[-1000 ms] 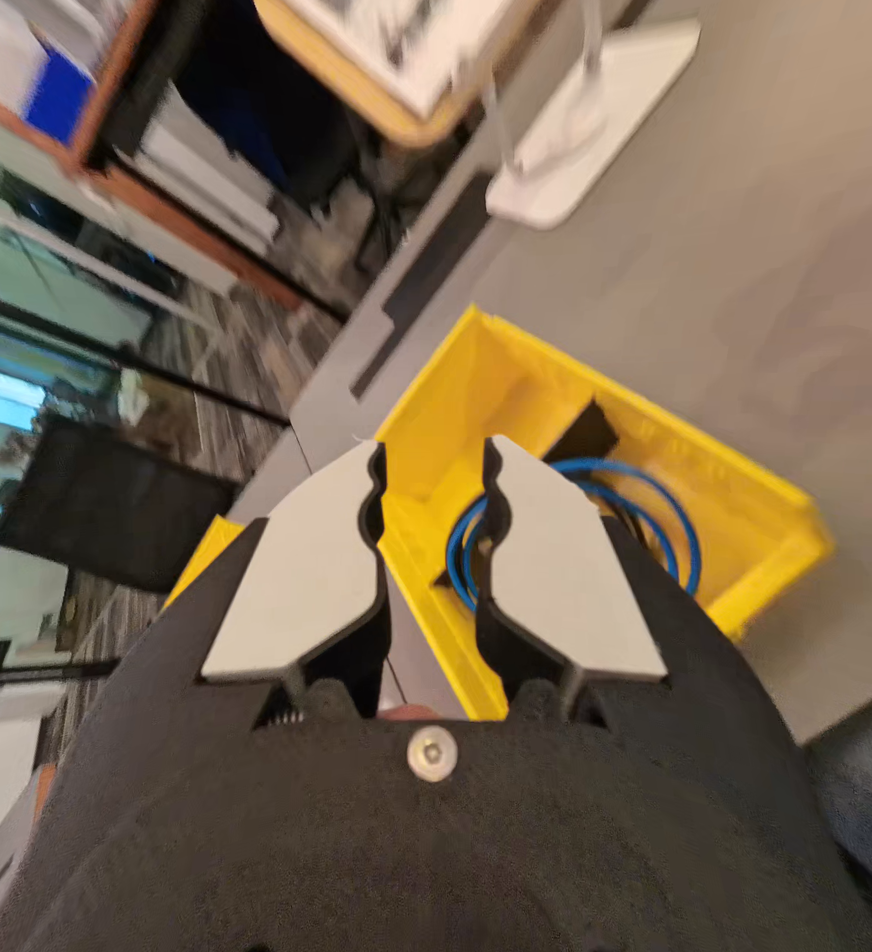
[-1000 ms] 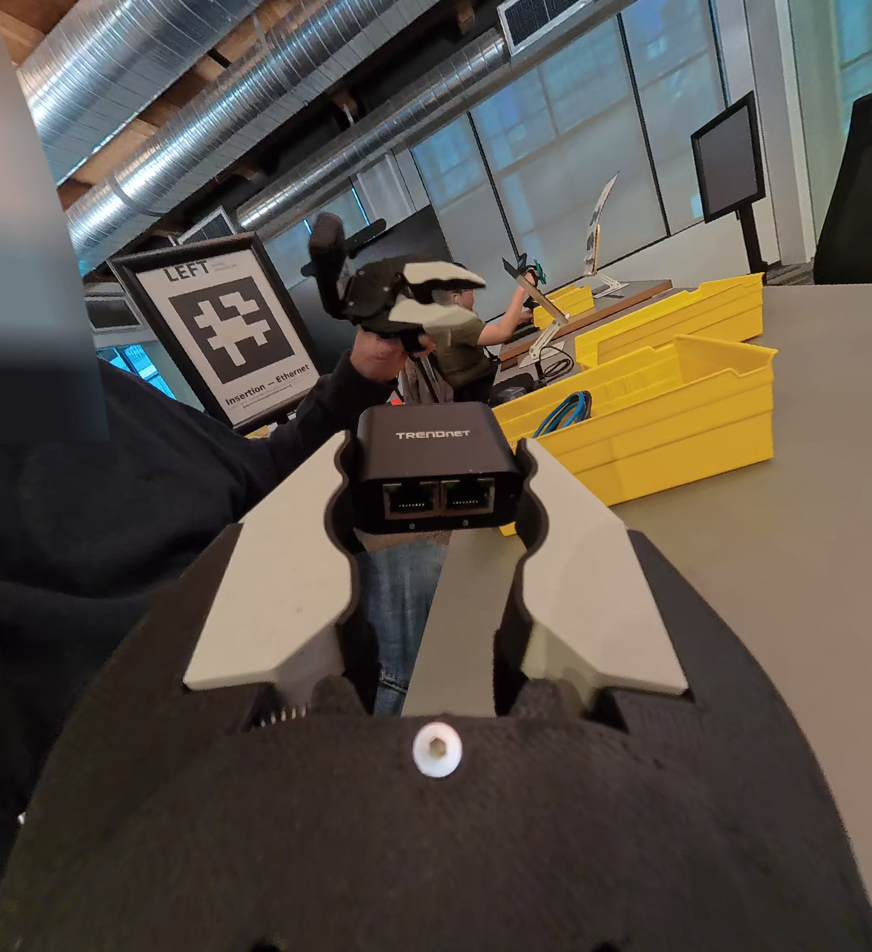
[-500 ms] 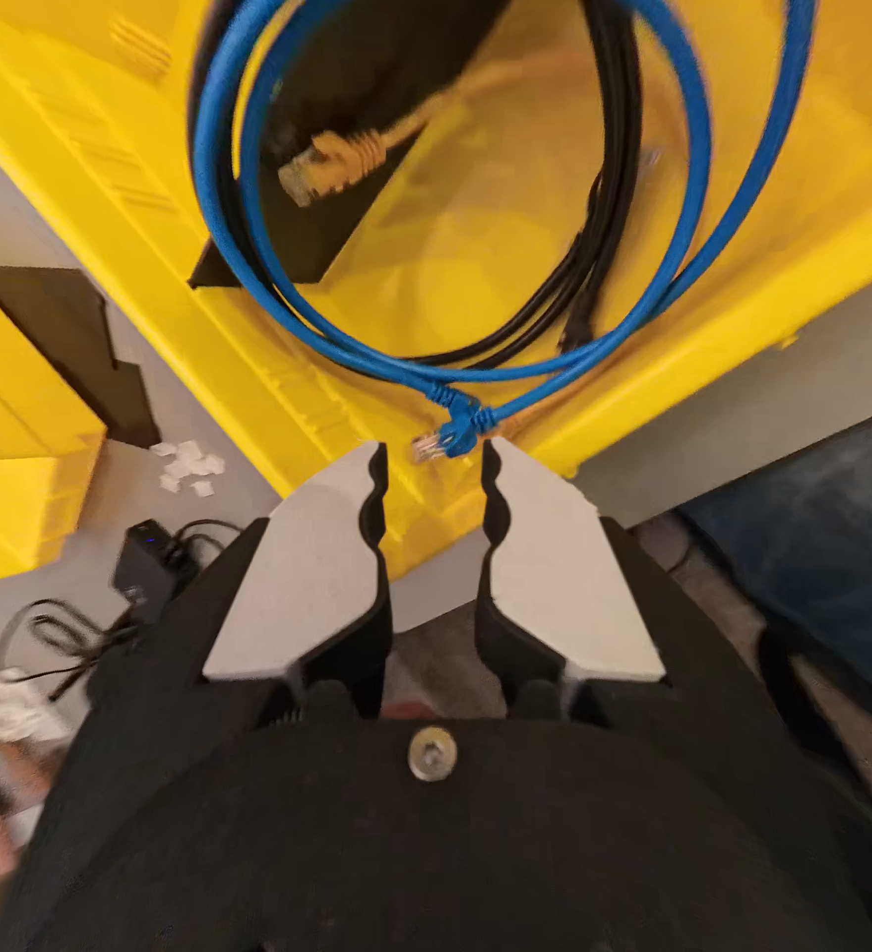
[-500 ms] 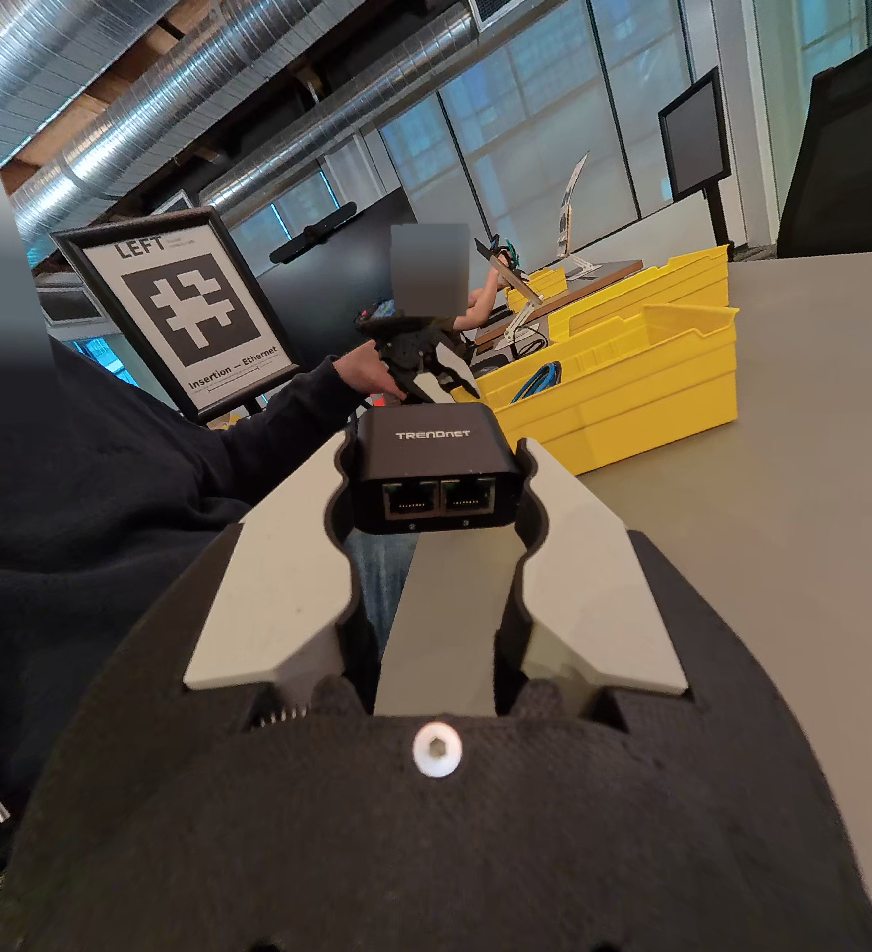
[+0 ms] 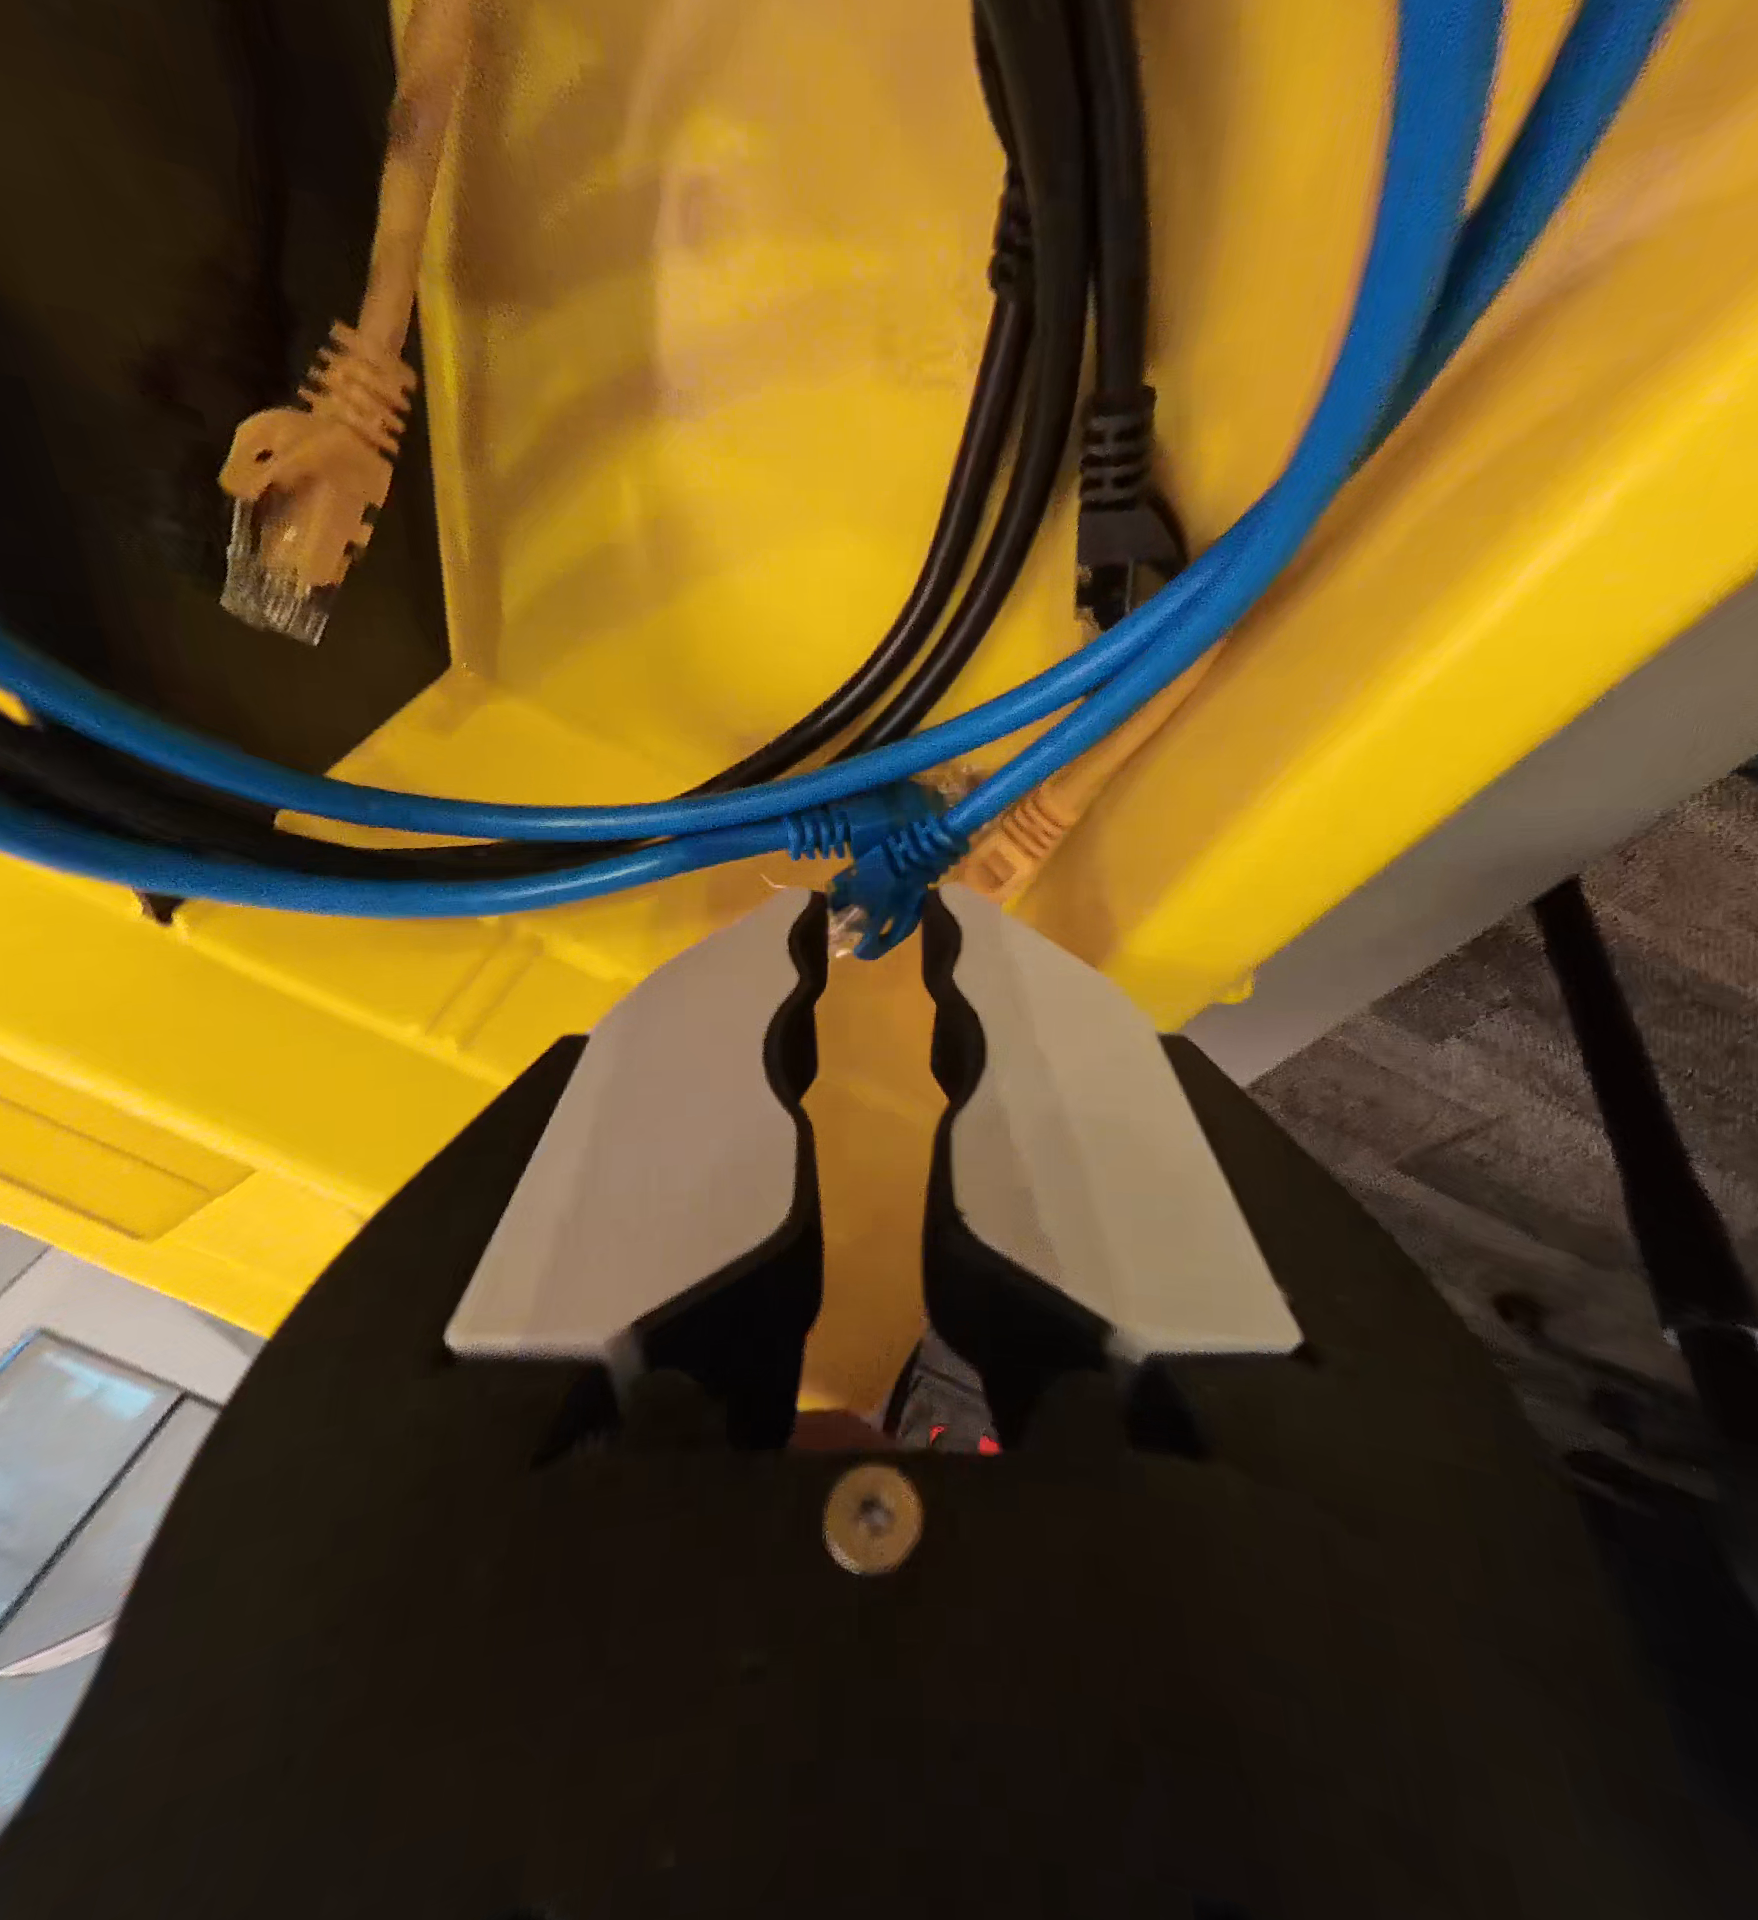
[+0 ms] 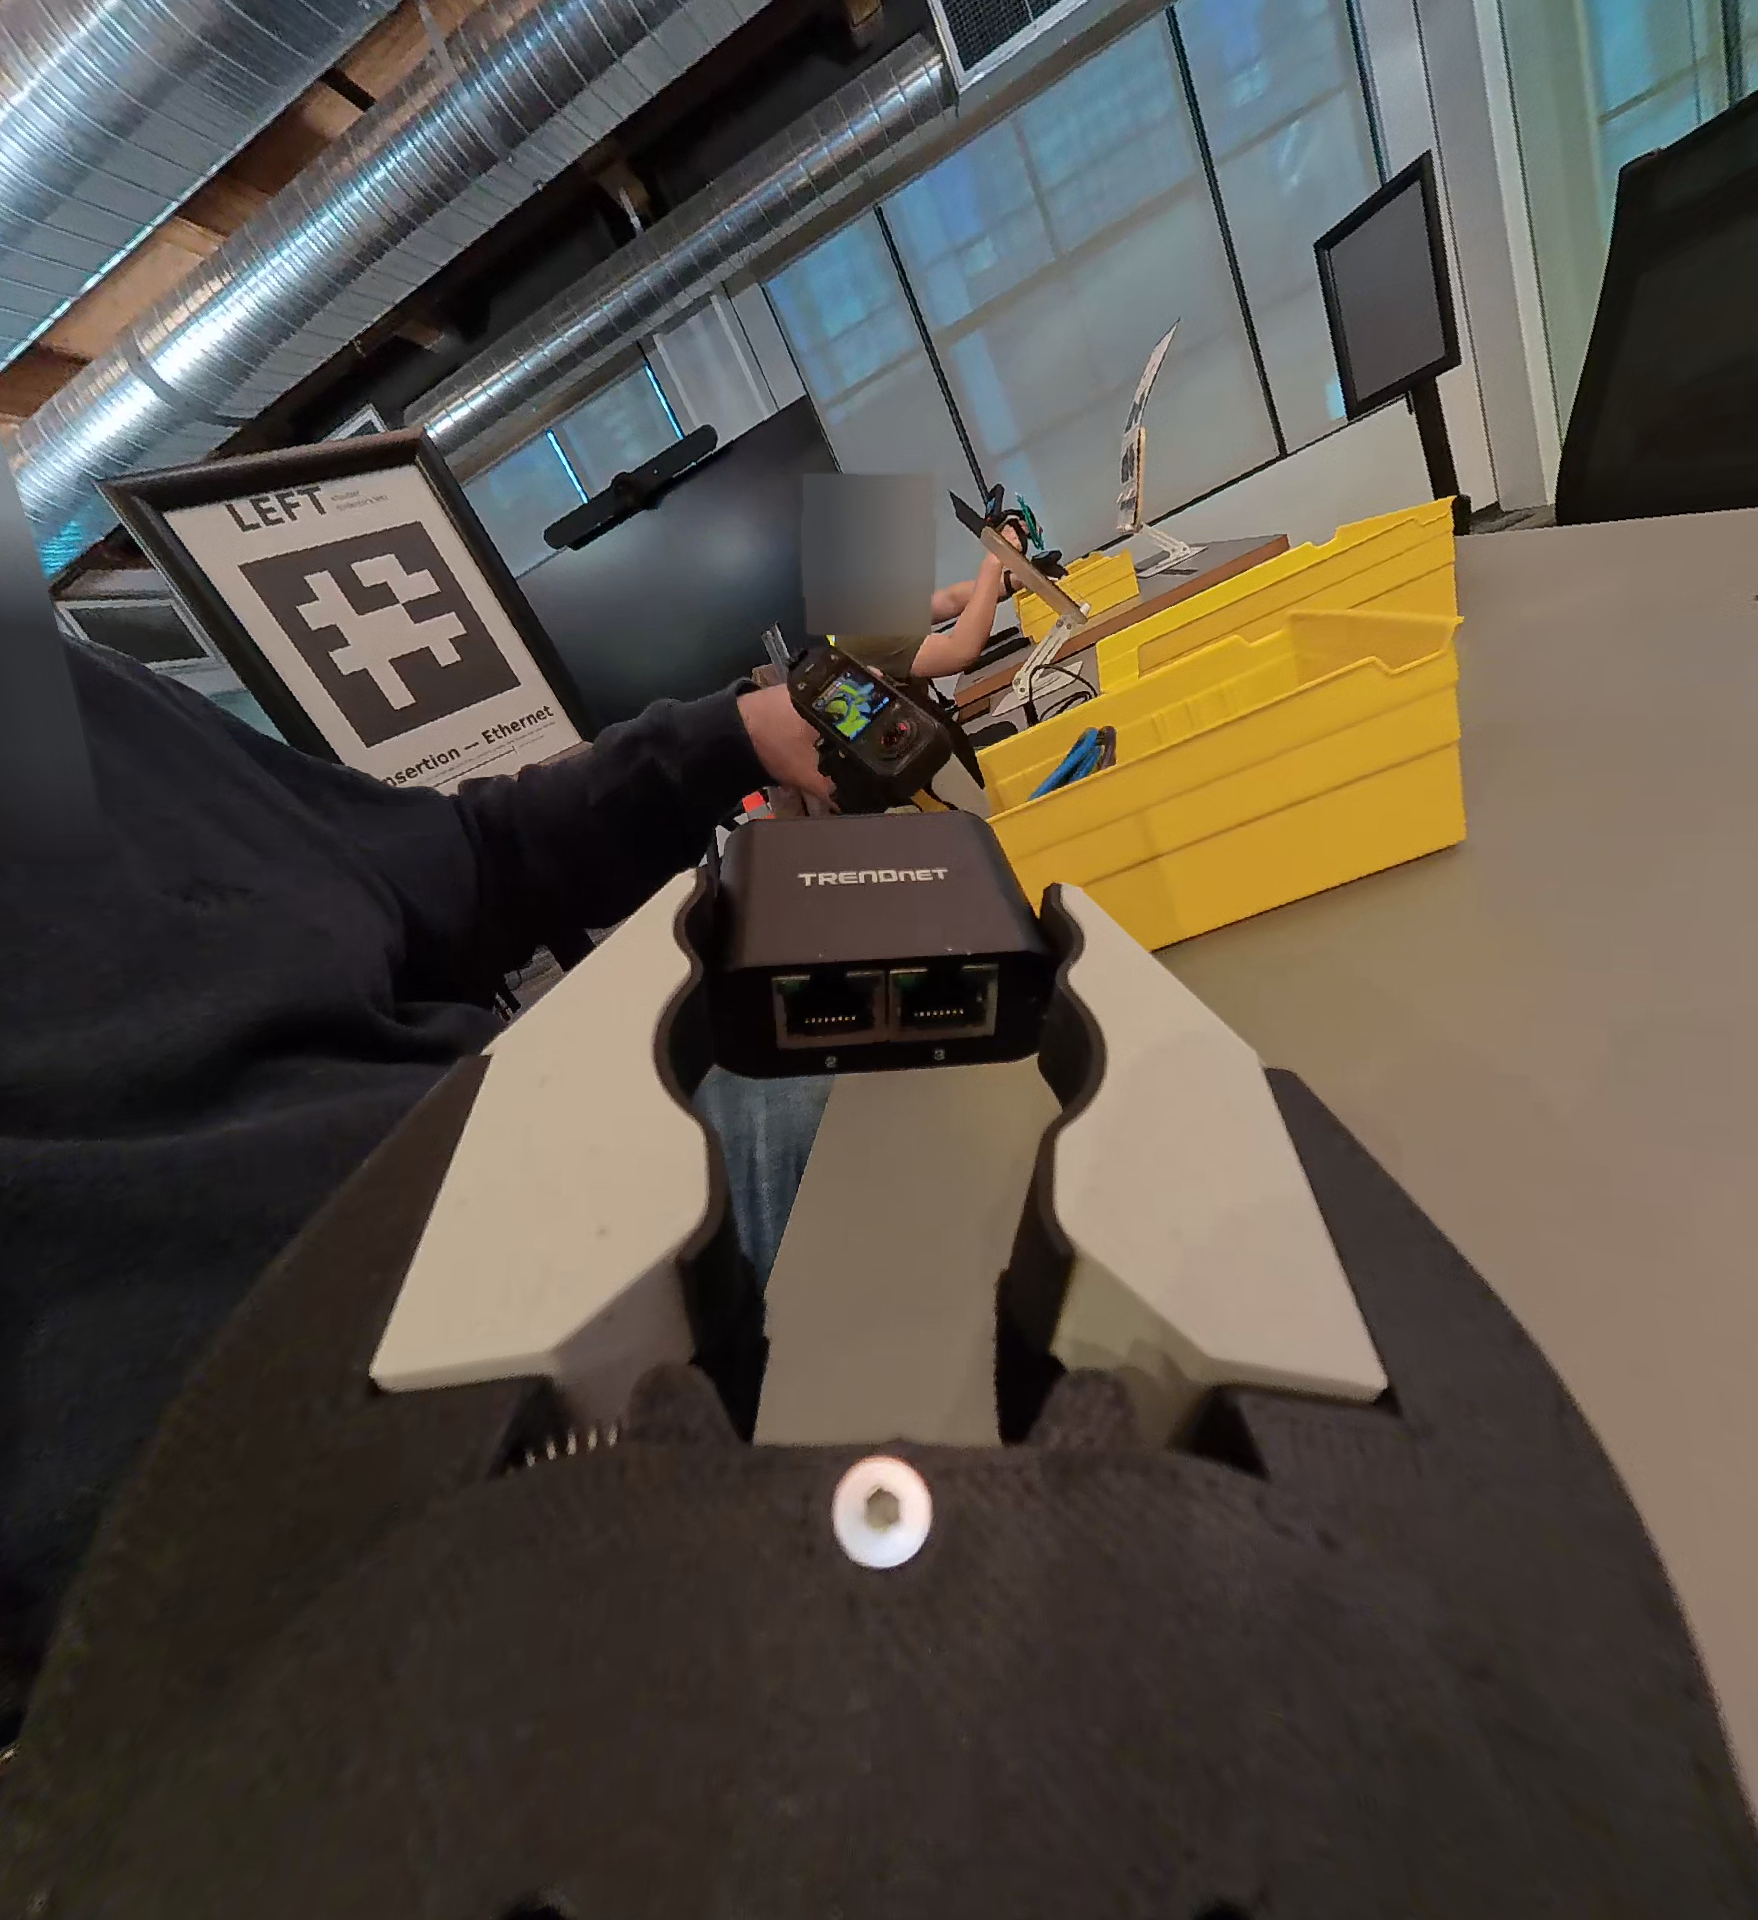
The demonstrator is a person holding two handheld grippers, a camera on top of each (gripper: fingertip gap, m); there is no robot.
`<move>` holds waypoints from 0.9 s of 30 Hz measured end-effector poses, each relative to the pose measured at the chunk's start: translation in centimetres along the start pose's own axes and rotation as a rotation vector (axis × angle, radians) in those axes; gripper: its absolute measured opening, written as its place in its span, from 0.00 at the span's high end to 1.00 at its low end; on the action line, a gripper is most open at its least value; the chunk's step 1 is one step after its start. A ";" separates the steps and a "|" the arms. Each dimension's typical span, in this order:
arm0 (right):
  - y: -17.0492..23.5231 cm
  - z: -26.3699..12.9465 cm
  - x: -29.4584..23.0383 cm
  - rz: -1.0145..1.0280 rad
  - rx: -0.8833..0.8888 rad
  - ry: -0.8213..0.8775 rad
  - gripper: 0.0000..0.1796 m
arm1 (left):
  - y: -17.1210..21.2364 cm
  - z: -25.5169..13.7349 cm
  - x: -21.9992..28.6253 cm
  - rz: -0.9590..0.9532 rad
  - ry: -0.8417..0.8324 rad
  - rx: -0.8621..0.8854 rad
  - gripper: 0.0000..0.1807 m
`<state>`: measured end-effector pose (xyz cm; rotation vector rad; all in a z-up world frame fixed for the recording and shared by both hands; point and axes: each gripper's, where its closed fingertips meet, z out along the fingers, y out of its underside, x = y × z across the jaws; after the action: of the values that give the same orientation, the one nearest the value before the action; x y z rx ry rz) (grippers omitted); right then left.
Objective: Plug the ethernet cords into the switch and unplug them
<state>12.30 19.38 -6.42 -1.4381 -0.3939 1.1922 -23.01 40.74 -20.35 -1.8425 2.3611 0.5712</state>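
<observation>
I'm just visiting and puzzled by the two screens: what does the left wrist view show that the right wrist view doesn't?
Only the left wrist view shows inside the bin: the left gripper with open jaws at a blue cable plug, black cables and an orange plug.

Only the right wrist view shows the right gripper shut on the black switch with two empty ports, plus a framed sign.

Both show the yellow bin, the blue cable and the grey table.

Inside the glossy yellow plastic bin (image 5: 1374,644), the blue cord (image 5: 542,821) and black cord (image 5: 1020,395) wore smooth, probably rubbery jackets. Beside the bin, the switch (image 6: 880,925) showed matt black casing above the matt grey table (image 6: 1581,1039).
</observation>
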 end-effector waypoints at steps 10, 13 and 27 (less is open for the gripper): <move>0.0 -0.3 0.3 0.002 0.013 0.003 0.66 | 0.1 -0.8 -1.1 0.011 -0.083 0.046 0.96; 0.1 -0.2 0.4 0.004 0.015 0.001 0.66 | 0.0 -0.6 -0.5 0.040 -0.067 0.047 0.85; -0.1 -0.5 0.5 -0.001 0.026 0.005 0.66 | -0.4 0.3 -1.3 0.194 -0.104 -0.012 0.90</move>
<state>12.94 19.50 -6.68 -1.4189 -0.3741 1.1886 -22.30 42.00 -20.33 -1.5572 2.4871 0.6839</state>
